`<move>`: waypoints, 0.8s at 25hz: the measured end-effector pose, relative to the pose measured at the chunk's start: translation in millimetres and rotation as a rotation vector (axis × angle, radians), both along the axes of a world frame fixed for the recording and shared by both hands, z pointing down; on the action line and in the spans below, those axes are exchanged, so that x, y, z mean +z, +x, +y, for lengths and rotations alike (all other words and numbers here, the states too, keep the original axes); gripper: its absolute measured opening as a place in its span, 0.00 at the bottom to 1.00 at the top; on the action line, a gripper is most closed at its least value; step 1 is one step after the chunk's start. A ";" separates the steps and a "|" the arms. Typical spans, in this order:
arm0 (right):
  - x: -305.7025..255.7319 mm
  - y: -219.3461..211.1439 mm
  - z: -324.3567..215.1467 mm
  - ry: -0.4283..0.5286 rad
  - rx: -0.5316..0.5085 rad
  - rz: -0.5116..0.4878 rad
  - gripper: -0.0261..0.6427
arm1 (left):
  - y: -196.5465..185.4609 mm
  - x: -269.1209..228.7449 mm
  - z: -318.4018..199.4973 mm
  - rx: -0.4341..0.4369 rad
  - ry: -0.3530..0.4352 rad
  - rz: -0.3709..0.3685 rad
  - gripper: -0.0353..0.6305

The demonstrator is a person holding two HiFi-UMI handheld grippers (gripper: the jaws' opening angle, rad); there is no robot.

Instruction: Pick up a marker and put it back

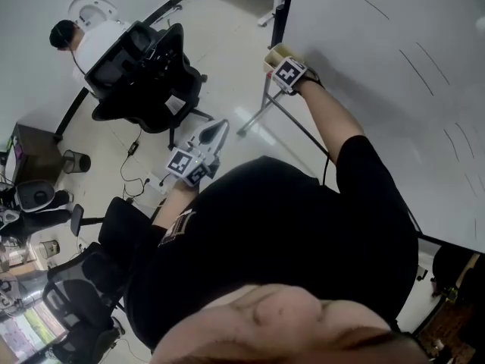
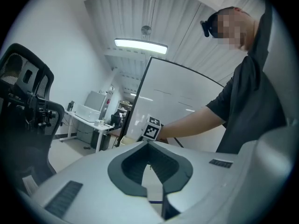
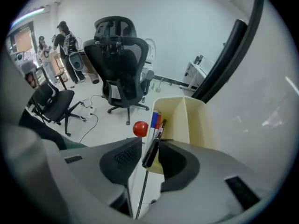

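My right gripper (image 3: 150, 144) is at the cream marker tray (image 3: 196, 120) on the whiteboard (image 1: 394, 89), shut on a black marker (image 3: 152, 152). The marker stands slanted between the pads, its upper end over the tray's left compartment. Blue and red markers (image 3: 155, 120) lie in that compartment, and a red ball-shaped thing (image 3: 140, 128) sits just left of it. In the head view the right gripper (image 1: 279, 61) reaches to the tray (image 1: 273, 51) on an outstretched arm. My left gripper (image 1: 214, 135) hangs low by the person's body, shut and holding nothing (image 2: 148, 146).
A black office chair (image 1: 151, 74) stands on the floor left of the board, with a person (image 1: 64, 32) seated beyond it. The board's stand leg (image 1: 258, 112) slants to the floor. More chairs (image 1: 83, 294) and cables (image 1: 132, 165) crowd the lower left.
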State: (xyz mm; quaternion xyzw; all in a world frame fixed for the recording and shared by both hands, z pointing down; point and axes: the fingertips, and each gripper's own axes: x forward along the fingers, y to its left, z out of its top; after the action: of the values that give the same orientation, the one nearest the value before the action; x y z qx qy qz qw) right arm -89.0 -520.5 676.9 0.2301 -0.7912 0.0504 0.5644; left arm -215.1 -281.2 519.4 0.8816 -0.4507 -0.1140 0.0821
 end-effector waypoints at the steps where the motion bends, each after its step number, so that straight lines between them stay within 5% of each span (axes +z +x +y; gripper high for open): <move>1: -1.3 2.0 -1.3 0.003 0.012 0.029 0.20 | 2.9 0.0 -0.4 0.006 0.000 0.001 0.04; 10: -7.7 16.2 2.1 0.019 0.030 0.031 0.17 | -1.1 -11.5 -7.8 0.001 0.039 0.029 0.04; 20: -53.9 42.0 -3.1 0.056 0.066 -0.224 0.11 | 0.4 -18.6 -27.4 0.023 0.055 0.040 0.04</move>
State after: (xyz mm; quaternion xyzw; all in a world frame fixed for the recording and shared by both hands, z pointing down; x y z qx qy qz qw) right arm -47.1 -523.6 623.0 0.2649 -0.8424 0.0723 0.4637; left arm -214.7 -308.6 500.9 0.8862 -0.4354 -0.1432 0.0680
